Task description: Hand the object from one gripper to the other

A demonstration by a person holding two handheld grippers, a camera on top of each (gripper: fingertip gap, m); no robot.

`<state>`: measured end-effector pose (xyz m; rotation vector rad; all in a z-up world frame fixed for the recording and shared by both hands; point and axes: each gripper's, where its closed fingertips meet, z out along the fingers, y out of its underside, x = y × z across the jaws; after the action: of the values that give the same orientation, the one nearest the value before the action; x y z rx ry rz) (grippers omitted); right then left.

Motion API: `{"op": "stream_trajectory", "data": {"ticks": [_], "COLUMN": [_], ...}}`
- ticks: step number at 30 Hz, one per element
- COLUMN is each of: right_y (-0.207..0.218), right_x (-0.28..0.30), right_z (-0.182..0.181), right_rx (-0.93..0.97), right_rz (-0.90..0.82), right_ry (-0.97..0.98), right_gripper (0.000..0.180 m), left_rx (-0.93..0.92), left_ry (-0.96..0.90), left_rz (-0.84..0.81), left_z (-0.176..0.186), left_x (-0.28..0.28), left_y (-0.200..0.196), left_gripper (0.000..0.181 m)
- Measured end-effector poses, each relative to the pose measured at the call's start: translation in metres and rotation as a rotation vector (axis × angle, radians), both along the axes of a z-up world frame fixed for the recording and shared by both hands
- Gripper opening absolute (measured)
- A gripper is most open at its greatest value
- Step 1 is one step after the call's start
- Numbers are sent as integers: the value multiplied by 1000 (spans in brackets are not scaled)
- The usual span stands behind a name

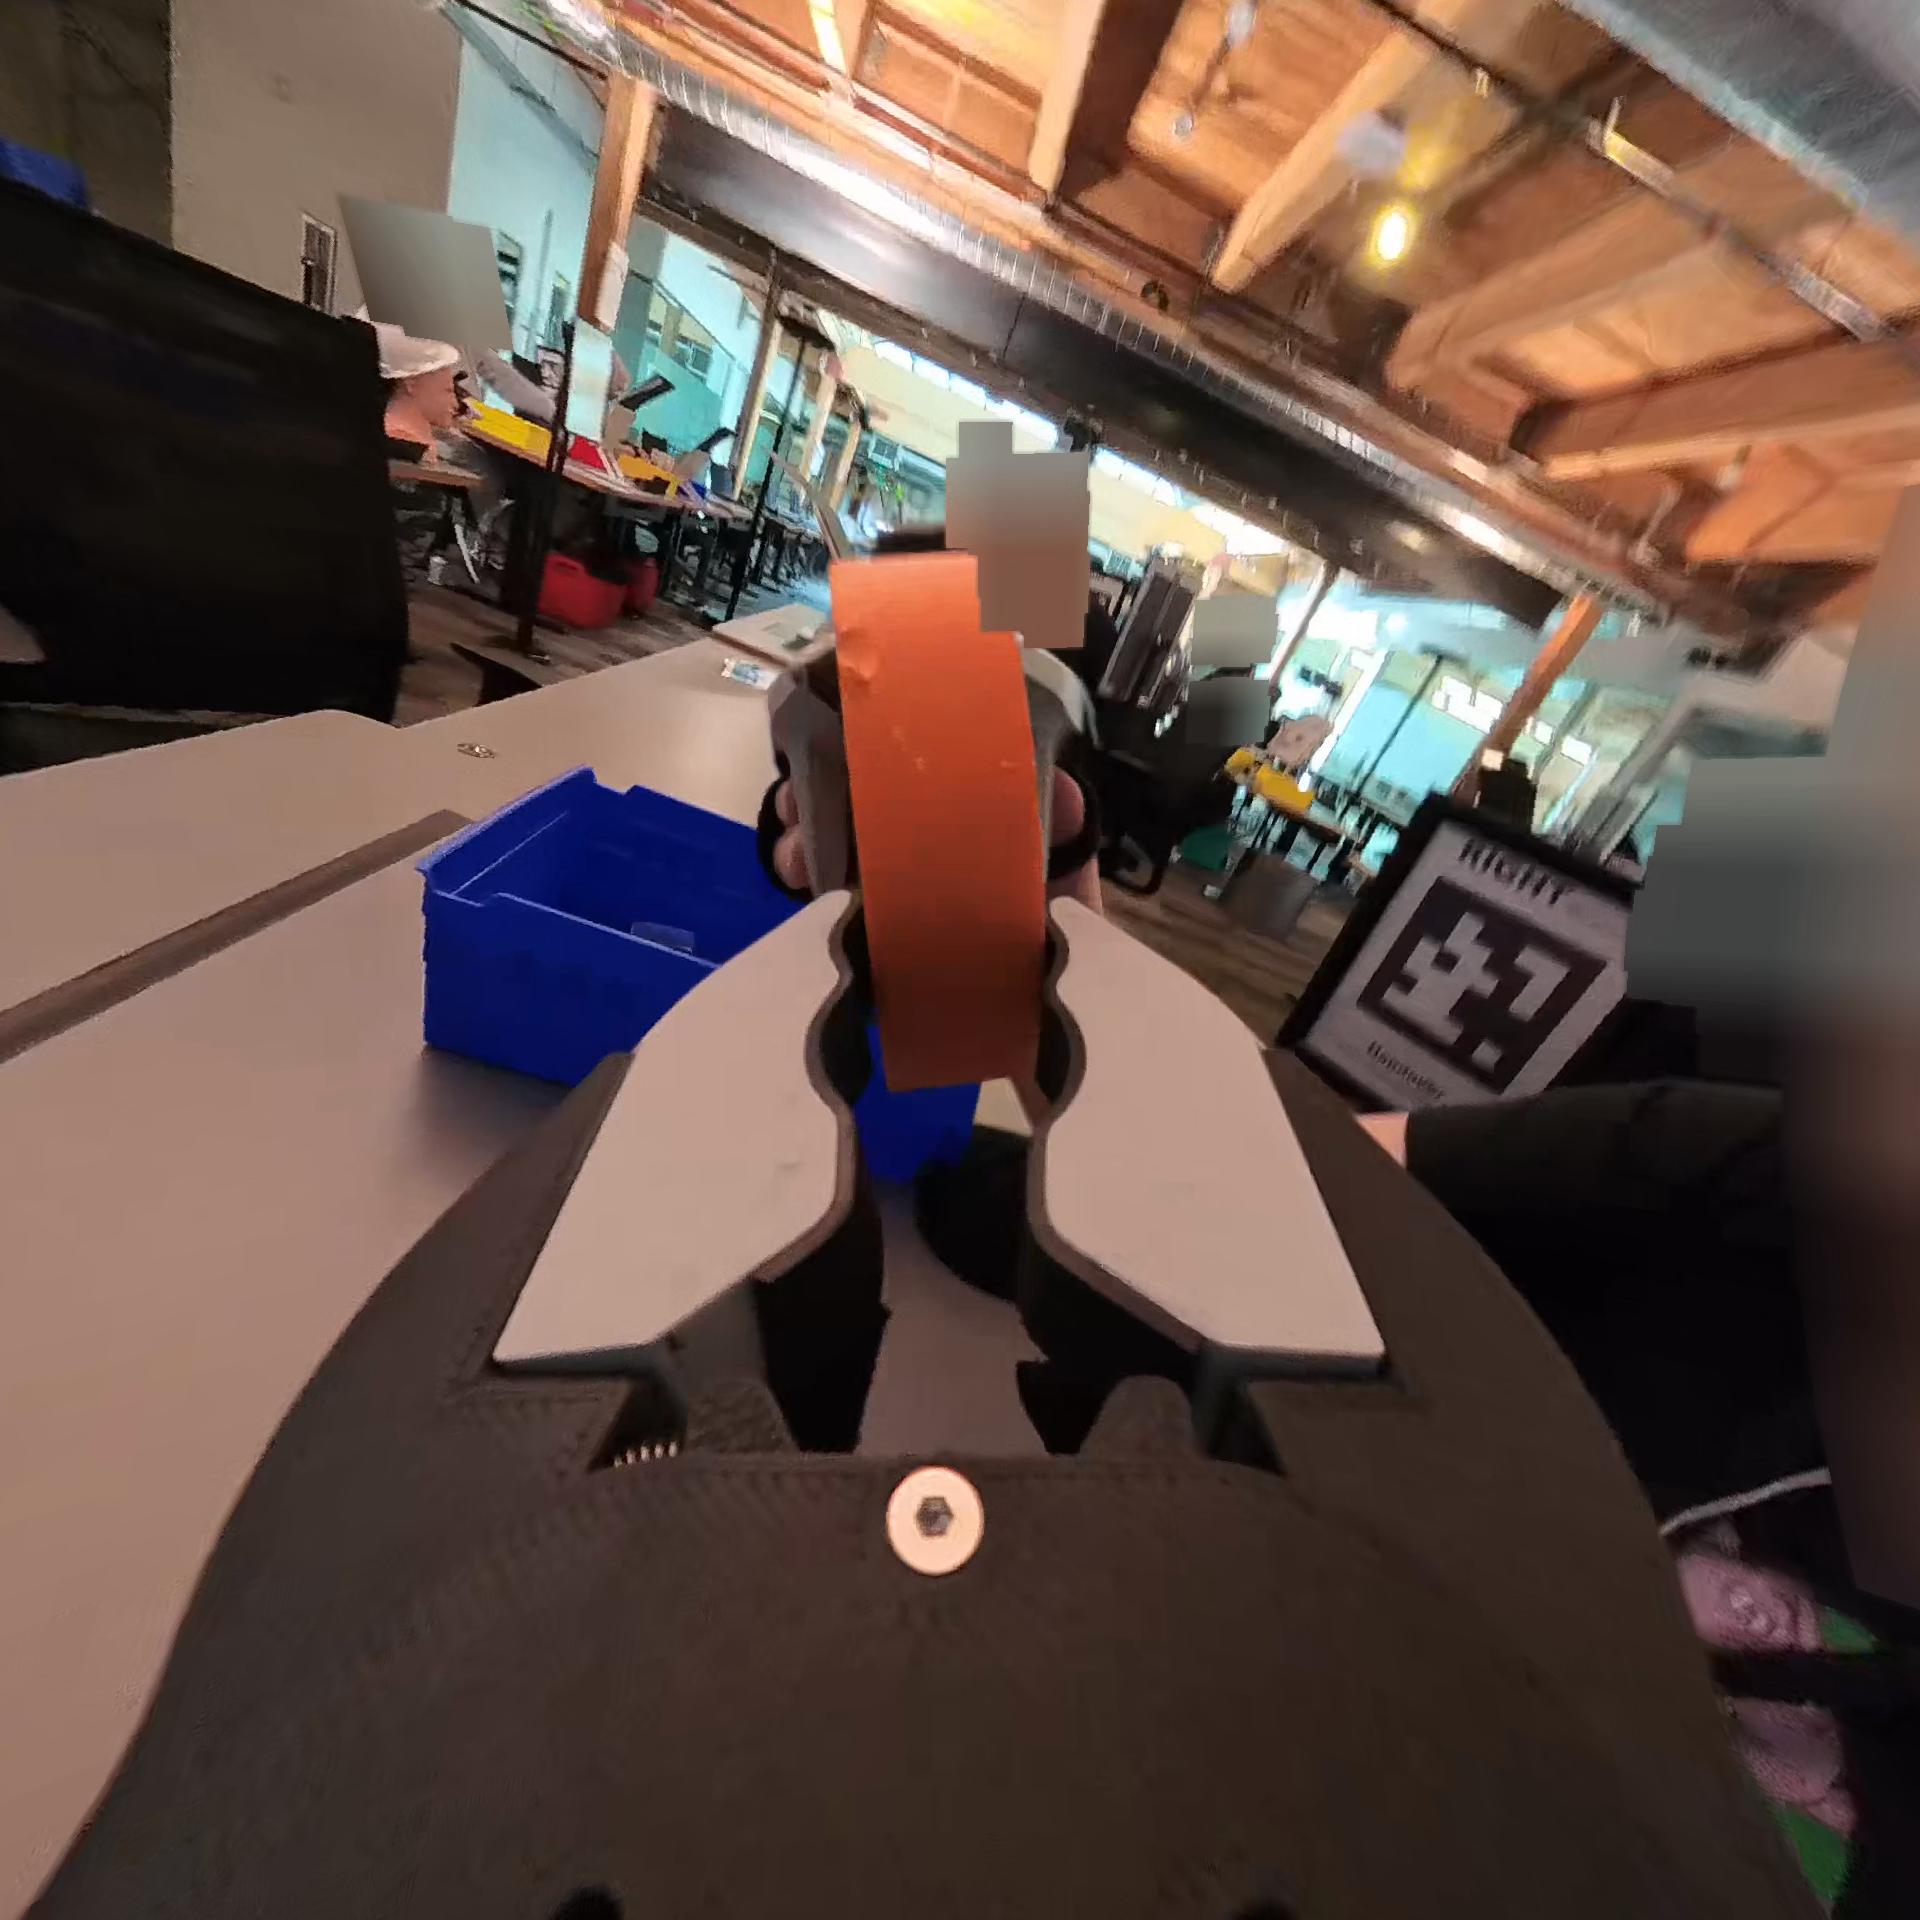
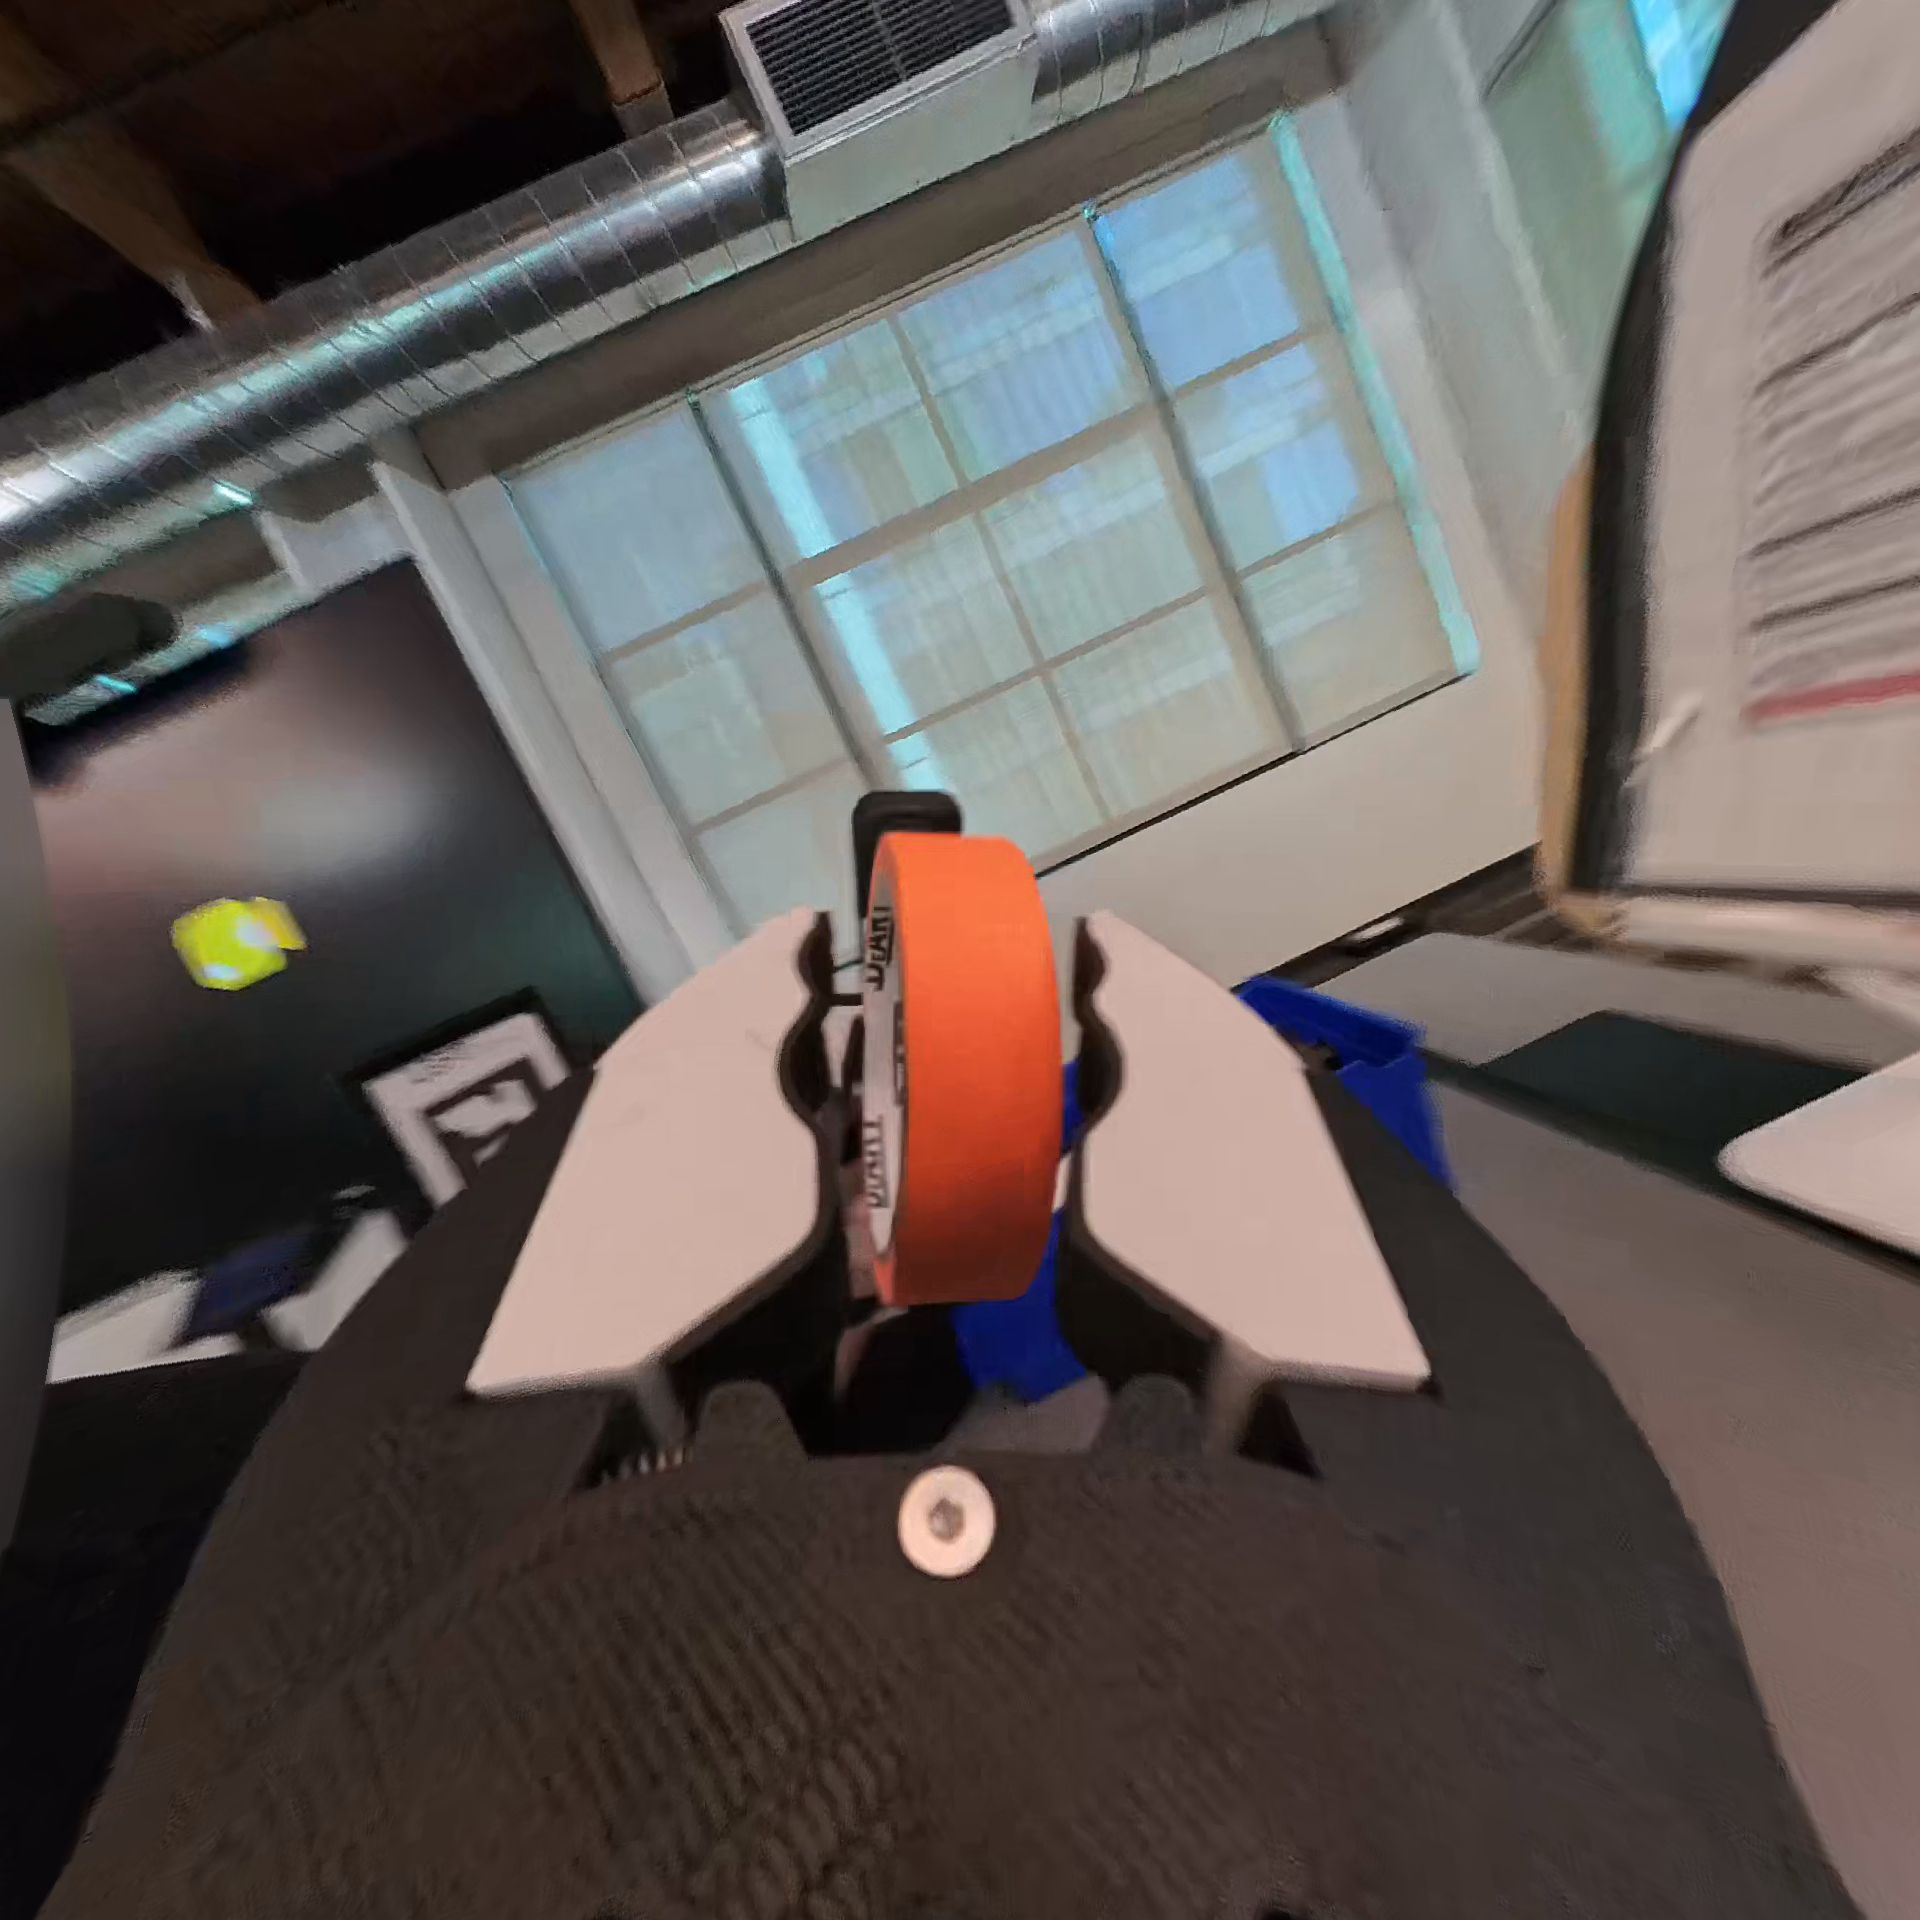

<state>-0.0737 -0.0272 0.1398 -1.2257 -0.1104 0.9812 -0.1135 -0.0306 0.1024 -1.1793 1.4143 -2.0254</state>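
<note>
Round orange tape roll (image 1: 940,831) upright, edge-on, midair. Left gripper (image 1: 948,920) clamps near rim; right gripper (image 2: 945,935) brackets roll, contact unclear. Blue plastic bin (image 1: 561,935) on grey table (image 1: 208,1039), far left.

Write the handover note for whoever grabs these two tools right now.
Left tool: shut on the orange tape roll, which is held on edge in the air.
Right tool: open, its fingers straddling the same roll with a thin gap on each side.
Blue bin: on the table, not involved.
Done: both tools have met at the roll.
To do: the views do not show which way the pass runs. Probably close the right tool, then open the left and draw apart.
</note>
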Motion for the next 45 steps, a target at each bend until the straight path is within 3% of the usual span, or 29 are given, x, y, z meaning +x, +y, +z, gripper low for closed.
{"op": "stream_trajectory", "data": {"ticks": [1,3,7,12,19,22,25,29,33,36,39,42,45], "right_y": [0,-3,-17,-5,21,23,21,12,-12,-42,-71,-82,-77], "right_x": [3,7,-10,-71,-49,-38,-36,-18,47,121,190,248,268], "right_z": [2,8,12,-42,-58,-58,-58,-37,4,15,-5,-57,-108], "right_rx": [36,136,433,739,636,596,553,425,195,-71,-239,-449,-610], "right_rz": [-78,-251,-642,-808,-1047,-1109,-1057,-1020,-961,-812,-701,-720,-635], "right_ry": [-58,-235,-765,-1585,-1810,-1848,-1782,-1521,-1090,-652,-301,-161,-60], "right_gripper": [55,59,64,59,49,36,34,31,31,31,30,31,31], "left_rx": [-54,-158,-359,-505,-542,-552,-545,-450,-350,-316,-322,-342,-372], "left_ry": [18,34,59,118,165,181,160,85,31,30,30,51,72], "left_rz": [15,33,52,38,40,36,-6,30,124,117,105,86,62], "left_z": [2,5,9,4,-1,-4,0,12,23,29,31,26,22], "left_x": [0,-1,-2,-1,1,3,2,-2,-12,-18,-19,-16,-14], "left_y": [7,21,44,50,47,44,40,42,54,52,50,49,48], "left_gripper": [28,28,28,28,28,28,29,43,44,41,38,36,35]}}
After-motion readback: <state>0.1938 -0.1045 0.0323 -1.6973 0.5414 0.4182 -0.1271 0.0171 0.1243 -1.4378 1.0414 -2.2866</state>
